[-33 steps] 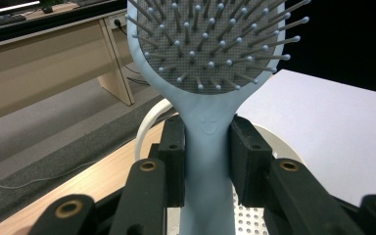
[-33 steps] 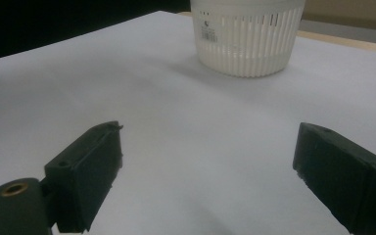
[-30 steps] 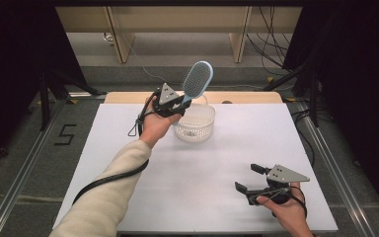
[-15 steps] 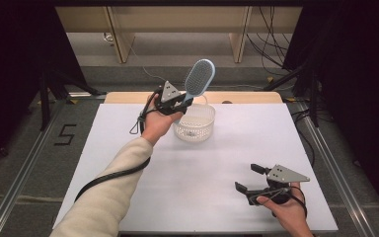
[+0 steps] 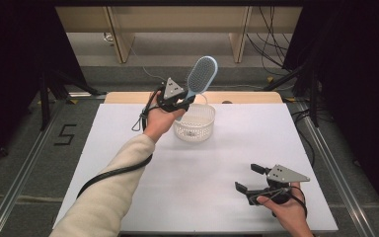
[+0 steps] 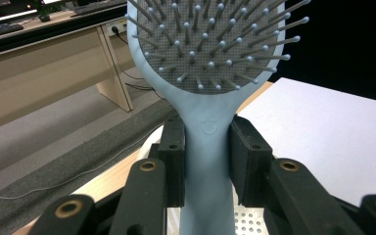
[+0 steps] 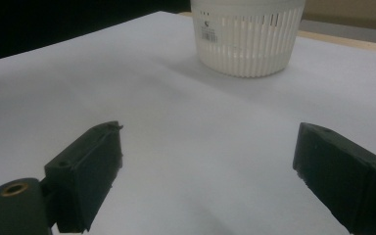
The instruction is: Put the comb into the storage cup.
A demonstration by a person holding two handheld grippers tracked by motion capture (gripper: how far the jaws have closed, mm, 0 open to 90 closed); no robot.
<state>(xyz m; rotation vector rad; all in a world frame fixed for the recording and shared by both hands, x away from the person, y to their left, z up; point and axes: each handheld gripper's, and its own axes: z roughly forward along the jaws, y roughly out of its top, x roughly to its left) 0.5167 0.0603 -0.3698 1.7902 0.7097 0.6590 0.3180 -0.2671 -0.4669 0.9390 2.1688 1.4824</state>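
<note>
High view: left gripper (image 5: 179,102) clamps the handle of the pale blue plastic paddle hairbrush (image 5: 201,75), long axis pointing to 1 o'clock, head above the far rim of the white slotted plastic basket (image 5: 194,123). Right gripper (image 5: 254,180) sits open, empty, at 5 o'clock, much farther off.

Bright even overhead light, dark surroundings, soft shadows, slightly blurred close-ups

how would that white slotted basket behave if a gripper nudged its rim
The white basket looks like thin slotted plastic, so probably light and apt to slide on the smooth table. Its base seems narrower than its rim, so a high push might tip it. The walls may flex slightly.
</note>
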